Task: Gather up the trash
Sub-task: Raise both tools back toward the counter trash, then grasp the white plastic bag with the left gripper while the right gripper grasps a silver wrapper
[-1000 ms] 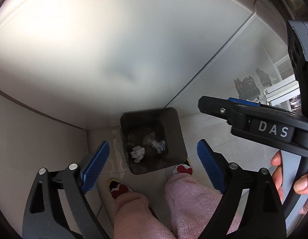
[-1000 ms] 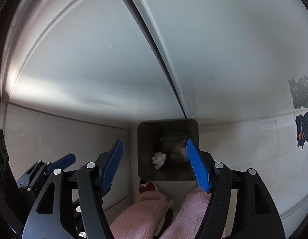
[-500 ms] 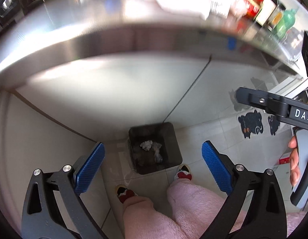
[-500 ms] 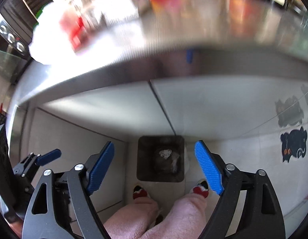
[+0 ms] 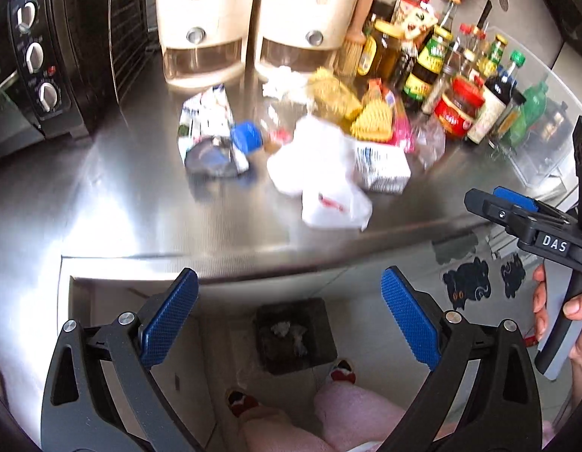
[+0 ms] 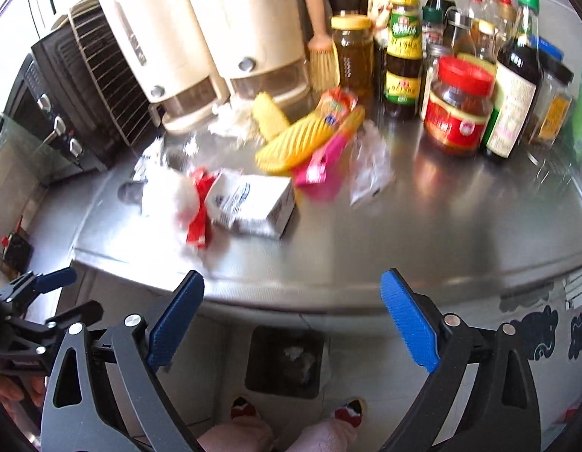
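Observation:
Trash lies in a heap on the steel counter (image 5: 102,203): a white plastic bag (image 5: 321,173), a white carton (image 5: 381,165), yellow wrappers (image 5: 370,120) and a crumpled packet (image 5: 208,139) with a blue cap beside it. The right wrist view shows the carton (image 6: 253,199), a yellow wrapper (image 6: 298,143) and a pink packet (image 6: 321,169). On the floor below stands a dark bin (image 5: 294,335) (image 6: 285,361) holding crumpled paper. My left gripper (image 5: 289,301) hangs open and empty above the counter's front edge. My right gripper (image 6: 291,301) is opening, with nothing between its jaws.
A black toaster oven (image 5: 46,56) stands at the left, with two cream appliances (image 5: 200,19) behind the trash. Several sauce bottles and jars (image 5: 460,75) crowd the back right. The person's pink-clad legs (image 5: 343,414) and slippers stand in front of the bin.
Both grippers rose from down near the bin to above the counter's edge, so the counter and trash came into view. The right jaws spread wider.

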Motion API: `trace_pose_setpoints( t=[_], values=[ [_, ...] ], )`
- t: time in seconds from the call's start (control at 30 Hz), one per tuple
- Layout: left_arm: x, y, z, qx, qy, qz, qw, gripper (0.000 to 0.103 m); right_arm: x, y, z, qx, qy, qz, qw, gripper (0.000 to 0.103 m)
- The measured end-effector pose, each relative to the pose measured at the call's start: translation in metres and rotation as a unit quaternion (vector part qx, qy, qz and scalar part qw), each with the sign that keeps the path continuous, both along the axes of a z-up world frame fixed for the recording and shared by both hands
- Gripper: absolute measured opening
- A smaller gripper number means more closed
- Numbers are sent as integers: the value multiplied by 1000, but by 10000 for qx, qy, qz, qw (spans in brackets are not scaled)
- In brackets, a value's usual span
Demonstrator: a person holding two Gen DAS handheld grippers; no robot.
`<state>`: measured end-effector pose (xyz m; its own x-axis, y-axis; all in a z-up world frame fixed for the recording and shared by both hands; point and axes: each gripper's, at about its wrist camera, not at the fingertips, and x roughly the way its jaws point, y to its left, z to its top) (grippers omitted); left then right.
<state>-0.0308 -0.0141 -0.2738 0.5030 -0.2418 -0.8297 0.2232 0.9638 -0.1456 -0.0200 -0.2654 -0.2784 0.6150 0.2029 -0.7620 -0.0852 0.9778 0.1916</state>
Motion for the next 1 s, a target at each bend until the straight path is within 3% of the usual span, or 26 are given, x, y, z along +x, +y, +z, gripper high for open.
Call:
trace_pose_setpoints(
  t=[0.33, 0.5, 0.57, 0.8, 0.87, 0.93, 1.0],
  values=[
    [52, -12, 26, -143, -191, -77, 9997, 92, 56, -24, 27, -202, -239, -288, 9991, 96],
    [81, -29, 11, -120, -1, -141, 9998, 84, 86, -39, 12, -260, -101, -447, 9986, 96],
    [90, -34, 1, -61, 105, -140, 9998, 76, 99, -45, 3, -259, 11, -498, 9984, 94],
    [113, -44, -29, -42, 518, -147, 9985, 69, 133, -55, -31, -307, 457, -426, 9976, 74],
    [116, -44, -35, -34, 608, -163, 9980, 62, 138, -55, -38, -261, 568, -394, 9973, 66],
    [117, -44, -38, -51, 645, -184, 9977, 55, 141, -55, -43, -253, 645, -350, 9970, 45],
    [117, -44, -37, -82, 648, -219, 9976, 49, 141, -54, -47, -232, 685, -301, 9969, 33]
  ],
)
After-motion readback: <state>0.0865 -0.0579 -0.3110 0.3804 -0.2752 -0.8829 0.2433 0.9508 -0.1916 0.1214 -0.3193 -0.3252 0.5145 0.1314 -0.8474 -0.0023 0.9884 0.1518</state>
